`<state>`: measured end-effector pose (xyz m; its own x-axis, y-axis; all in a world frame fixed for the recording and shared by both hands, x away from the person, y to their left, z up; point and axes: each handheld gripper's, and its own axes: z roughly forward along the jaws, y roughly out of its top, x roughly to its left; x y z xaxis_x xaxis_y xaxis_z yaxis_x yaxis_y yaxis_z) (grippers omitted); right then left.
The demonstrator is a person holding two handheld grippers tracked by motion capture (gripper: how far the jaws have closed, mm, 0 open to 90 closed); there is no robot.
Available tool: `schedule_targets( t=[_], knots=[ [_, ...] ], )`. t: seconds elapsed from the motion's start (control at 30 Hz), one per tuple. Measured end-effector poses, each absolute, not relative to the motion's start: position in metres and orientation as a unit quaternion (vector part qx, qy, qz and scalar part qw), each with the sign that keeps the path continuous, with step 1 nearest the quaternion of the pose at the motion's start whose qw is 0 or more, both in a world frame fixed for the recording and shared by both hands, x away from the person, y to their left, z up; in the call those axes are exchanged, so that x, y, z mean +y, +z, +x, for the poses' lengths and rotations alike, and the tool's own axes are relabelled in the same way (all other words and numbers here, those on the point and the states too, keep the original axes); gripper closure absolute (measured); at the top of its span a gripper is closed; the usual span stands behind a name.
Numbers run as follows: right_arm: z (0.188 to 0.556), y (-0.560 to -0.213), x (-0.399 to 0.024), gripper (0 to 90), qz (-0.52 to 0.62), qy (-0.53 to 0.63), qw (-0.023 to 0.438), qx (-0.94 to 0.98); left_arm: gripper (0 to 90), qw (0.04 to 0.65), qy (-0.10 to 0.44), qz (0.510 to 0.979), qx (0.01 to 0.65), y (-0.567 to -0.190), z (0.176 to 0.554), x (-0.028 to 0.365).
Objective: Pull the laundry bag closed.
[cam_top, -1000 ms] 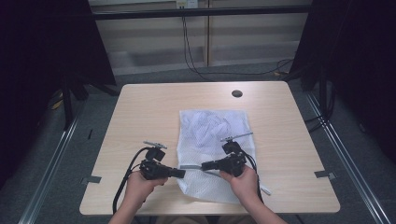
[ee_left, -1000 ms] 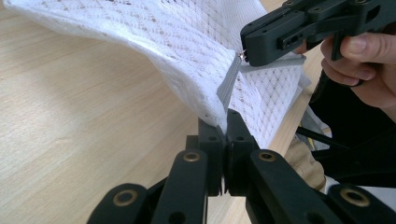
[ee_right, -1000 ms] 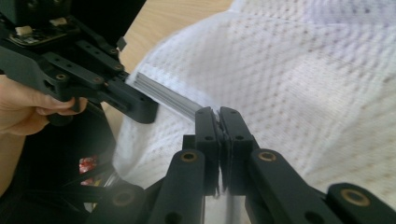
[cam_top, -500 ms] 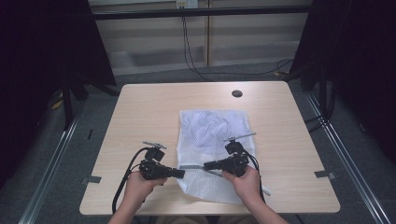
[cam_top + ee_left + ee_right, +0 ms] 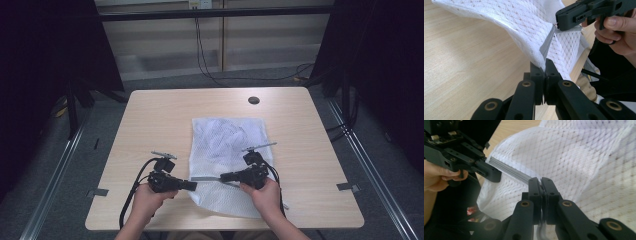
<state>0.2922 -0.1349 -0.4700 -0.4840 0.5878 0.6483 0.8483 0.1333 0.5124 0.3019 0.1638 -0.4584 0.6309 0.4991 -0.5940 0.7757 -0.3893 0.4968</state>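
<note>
The white mesh fabric bag (image 5: 227,160) lies flat on the light wooden tabletop (image 5: 160,125), slightly right of centre, its near end toward us. We judge it very light, soft and floppy: it will sag and fold wherever it is not held, and the net could snag on a hard edge. The stiffest part looks like the grey band (image 5: 206,178) along its near portion, probably a zipper strip or hem, so that is the place to hold.

Both claws are clamped shut on that band. The left claw (image 5: 192,185) pinches its left end at the bag's left edge; the right claw (image 5: 223,176) pinches it further right, so the strip runs taut between them, lifted a little off the tabletop.

The high view gives us the bag's full outline, a small dark round hole (image 5: 253,100) at the far side of the tabletop, and both hands. The left gripper view shows the left claw (image 5: 543,65) biting mesh and band together, with the fabric draping up from the wood. The right gripper view shows the ribbed texture of the band (image 5: 509,170) and the diamond weave.
</note>
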Motion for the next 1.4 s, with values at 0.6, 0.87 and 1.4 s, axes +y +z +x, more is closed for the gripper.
schedule_targets(
  t=[0.6,0.87,1.4],
  knots=[
    [0.292,-0.471,-0.137,87.0,-0.489,-0.443,0.150,-0.736,88.2,0.388,-0.179,0.814,0.393,-0.458,0.301,0.162],
    [0.291,-0.473,-0.143,87.0,-0.495,-0.441,0.146,-0.734,88.2,0.387,-0.177,0.813,0.397,-0.459,0.302,0.165],
    [0.289,-0.474,-0.150,87.0,-0.497,-0.438,0.149,-0.734,88.3,0.386,-0.177,0.813,0.399,-0.459,0.302,0.167]
  ],
)
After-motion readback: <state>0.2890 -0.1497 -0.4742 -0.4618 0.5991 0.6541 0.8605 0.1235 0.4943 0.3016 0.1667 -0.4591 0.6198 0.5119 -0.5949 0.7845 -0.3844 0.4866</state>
